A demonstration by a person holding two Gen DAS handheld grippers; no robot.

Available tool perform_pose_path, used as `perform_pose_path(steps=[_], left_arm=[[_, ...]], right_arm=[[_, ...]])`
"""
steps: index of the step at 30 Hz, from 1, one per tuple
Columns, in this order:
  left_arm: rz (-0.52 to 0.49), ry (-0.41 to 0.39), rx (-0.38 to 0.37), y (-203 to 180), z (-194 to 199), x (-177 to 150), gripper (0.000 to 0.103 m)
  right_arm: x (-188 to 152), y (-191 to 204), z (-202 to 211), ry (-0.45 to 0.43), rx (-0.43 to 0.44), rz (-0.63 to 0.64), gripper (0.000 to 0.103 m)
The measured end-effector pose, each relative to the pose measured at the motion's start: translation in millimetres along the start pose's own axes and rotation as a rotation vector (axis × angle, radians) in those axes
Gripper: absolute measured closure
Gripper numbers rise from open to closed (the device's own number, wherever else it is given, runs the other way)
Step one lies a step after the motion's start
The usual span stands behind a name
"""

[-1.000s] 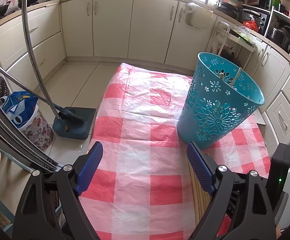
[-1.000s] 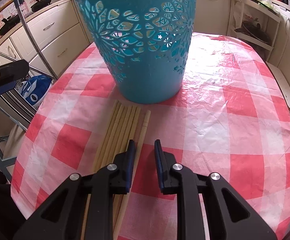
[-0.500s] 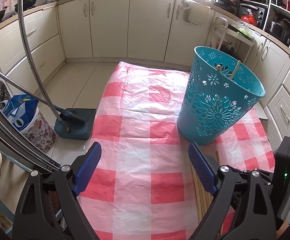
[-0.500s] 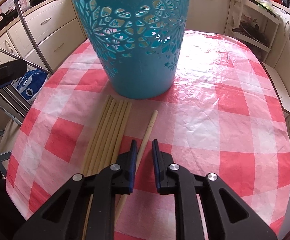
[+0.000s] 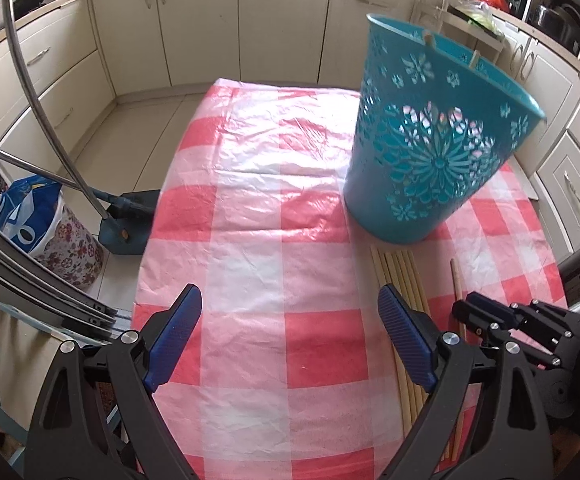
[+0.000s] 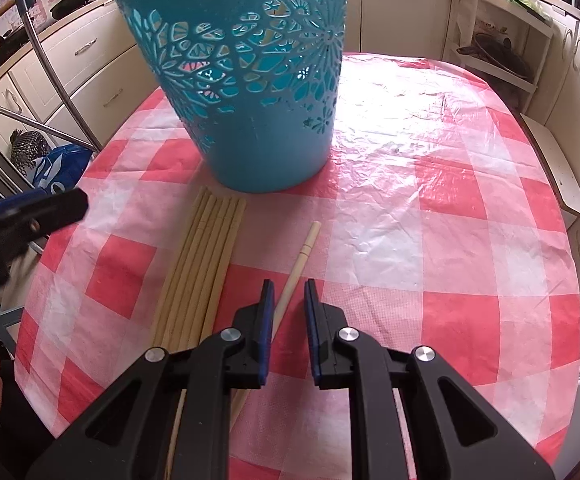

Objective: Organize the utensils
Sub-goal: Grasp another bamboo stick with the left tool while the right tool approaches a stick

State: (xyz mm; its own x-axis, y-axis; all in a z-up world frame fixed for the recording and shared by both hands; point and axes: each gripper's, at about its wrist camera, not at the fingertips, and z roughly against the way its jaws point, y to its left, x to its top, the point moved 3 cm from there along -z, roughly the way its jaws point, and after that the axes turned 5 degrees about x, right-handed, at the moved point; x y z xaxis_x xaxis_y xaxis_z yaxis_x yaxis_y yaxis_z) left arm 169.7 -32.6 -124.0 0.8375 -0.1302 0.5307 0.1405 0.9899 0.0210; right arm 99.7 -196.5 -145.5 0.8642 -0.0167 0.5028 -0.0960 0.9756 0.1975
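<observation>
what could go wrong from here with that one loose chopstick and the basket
1. The right gripper straddles the single chopstick with its fingers not yet pressing on it; the stick lies nearer the left finger, so closing may roll or skew it instead of gripping it.
2. The bundle of chopsticks lies close beside it and could get nudged or scattered.
3. The teal basket is tall with a narrower base; bumping it while loading might tip it.
</observation>
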Motion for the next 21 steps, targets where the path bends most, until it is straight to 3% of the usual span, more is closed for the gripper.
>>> perform_pose_path(steps=[21], left_arm=[[-0.075, 0.07, 0.032, -38.6, -39.8, -20.5, 0.017]], right_arm=[[-0.5, -7.4, 3.6, 0.007, 0.03, -0.015, 0.081]])
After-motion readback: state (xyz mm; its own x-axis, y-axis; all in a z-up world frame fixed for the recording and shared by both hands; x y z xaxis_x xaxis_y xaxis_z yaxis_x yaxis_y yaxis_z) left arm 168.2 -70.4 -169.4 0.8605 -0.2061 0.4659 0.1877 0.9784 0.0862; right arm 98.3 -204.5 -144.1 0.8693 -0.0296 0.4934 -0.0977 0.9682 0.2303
